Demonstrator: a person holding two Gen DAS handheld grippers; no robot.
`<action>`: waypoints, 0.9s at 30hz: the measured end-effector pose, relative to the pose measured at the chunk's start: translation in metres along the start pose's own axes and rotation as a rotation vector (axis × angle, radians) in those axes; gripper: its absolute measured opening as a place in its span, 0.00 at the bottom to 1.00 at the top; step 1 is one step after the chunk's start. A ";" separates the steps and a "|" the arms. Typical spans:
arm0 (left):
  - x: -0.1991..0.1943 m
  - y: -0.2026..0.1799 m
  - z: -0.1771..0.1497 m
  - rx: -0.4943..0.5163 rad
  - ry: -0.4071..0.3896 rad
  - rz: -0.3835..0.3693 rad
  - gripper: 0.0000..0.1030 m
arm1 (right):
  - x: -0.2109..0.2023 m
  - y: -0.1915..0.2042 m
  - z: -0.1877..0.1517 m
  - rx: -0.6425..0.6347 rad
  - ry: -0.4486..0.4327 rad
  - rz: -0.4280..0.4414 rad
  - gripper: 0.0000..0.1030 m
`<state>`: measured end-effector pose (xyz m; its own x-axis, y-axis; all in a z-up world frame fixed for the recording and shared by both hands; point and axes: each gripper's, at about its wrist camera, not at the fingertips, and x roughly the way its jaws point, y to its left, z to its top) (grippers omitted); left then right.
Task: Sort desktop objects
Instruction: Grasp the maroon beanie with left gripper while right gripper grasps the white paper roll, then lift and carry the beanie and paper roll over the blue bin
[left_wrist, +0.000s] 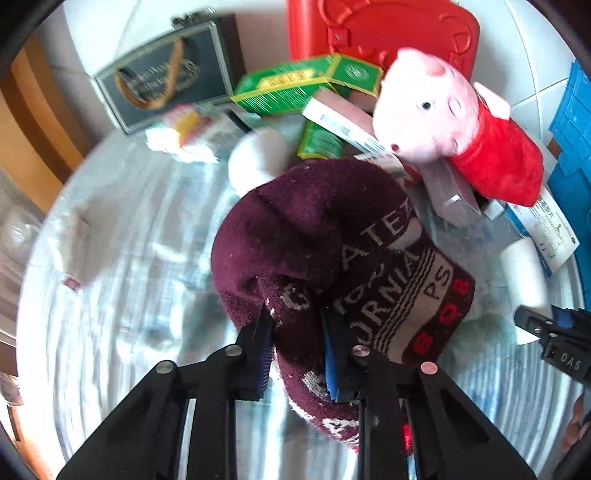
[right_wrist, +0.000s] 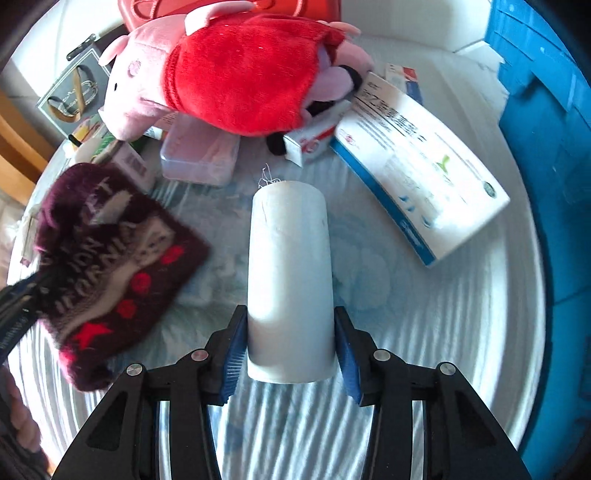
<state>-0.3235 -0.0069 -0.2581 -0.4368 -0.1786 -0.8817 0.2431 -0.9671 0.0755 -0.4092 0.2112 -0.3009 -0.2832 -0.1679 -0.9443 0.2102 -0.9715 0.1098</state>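
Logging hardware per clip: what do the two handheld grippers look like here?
Both match: the left gripper and right gripper have black angular linkage arms with round silver pivot pins and ribbed blue finger pads. Seen from the left camera, the right gripper's body carries white "DAS" lettering.

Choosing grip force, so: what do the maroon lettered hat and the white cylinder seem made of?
Maroon lettered hat: soft knitted fabric, likely wool or acrylic; fuzzy nap, woven-in letters, and it folds between the fingers. White cylinder: matte and smooth, keeps its shape; possibly a wound paper or gauze roll, uncertain.
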 end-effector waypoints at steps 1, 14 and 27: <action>0.000 0.004 0.000 -0.002 -0.003 0.004 0.22 | 0.000 -0.001 0.000 0.003 0.001 0.002 0.43; 0.050 0.009 0.009 -0.032 0.090 -0.011 0.71 | 0.015 -0.006 0.020 -0.008 0.011 -0.061 0.61; 0.006 0.011 0.003 -0.074 -0.029 -0.009 0.26 | 0.000 0.015 0.025 -0.060 -0.021 -0.037 0.42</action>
<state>-0.3261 -0.0187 -0.2608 -0.4636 -0.1760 -0.8684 0.3020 -0.9528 0.0318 -0.4298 0.1925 -0.2913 -0.3117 -0.1363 -0.9404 0.2543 -0.9655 0.0557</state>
